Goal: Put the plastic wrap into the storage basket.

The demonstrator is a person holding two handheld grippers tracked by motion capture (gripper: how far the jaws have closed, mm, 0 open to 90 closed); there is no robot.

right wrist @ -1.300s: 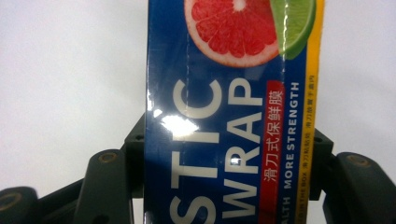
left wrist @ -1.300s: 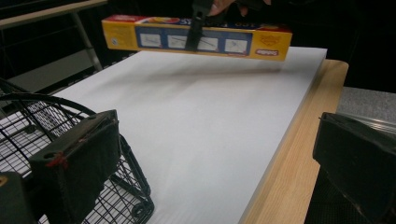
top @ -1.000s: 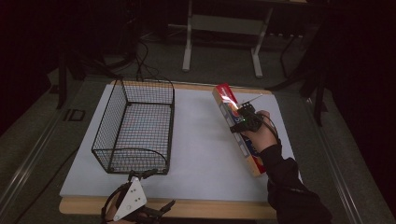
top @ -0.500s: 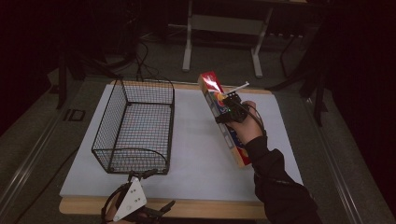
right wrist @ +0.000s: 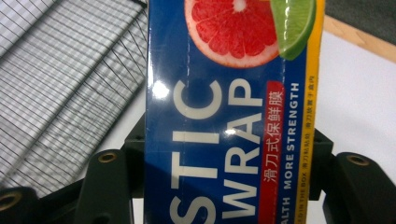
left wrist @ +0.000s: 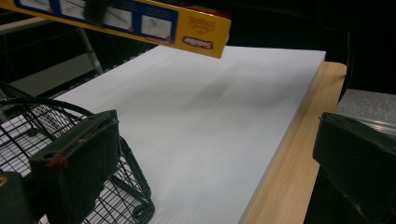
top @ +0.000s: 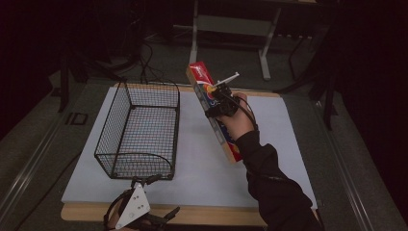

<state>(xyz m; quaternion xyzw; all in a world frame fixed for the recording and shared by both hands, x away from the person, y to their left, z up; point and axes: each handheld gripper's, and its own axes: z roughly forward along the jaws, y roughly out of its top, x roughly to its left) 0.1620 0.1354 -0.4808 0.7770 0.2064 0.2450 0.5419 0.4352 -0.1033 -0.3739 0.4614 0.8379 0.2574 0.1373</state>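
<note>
A long plastic-wrap box (top: pixel 225 139), blue and yellow with a red end, hangs tilted in the air over the white table top (top: pixel 192 163). My right gripper (top: pixel 219 103) is shut across its middle. In the right gripper view the box (right wrist: pixel 224 93) shows a grapefruit picture and large white lettering, with the right gripper (right wrist: pixel 229 186) clamped on both of its long sides. A black wire basket (top: pixel 139 130) stands empty at the left. My left gripper (top: pixel 159 197) rests at the near table edge, just in front of the basket, with the left gripper (left wrist: pixel 219 158) open and holding nothing.
The white board lies on a wooden table whose bare edge (left wrist: pixel 285 177) shows at the near side. The basket's near corner (left wrist: pixel 135 186) sits close to my left jaw. The box's end (left wrist: pixel 196 28) hangs above the board. Desk legs and cables stand on the dark floor beyond.
My right gripper has lifted the box off the right side of the table and carried it up and to the left, closer to the basket. The left gripper has stayed put.
</note>
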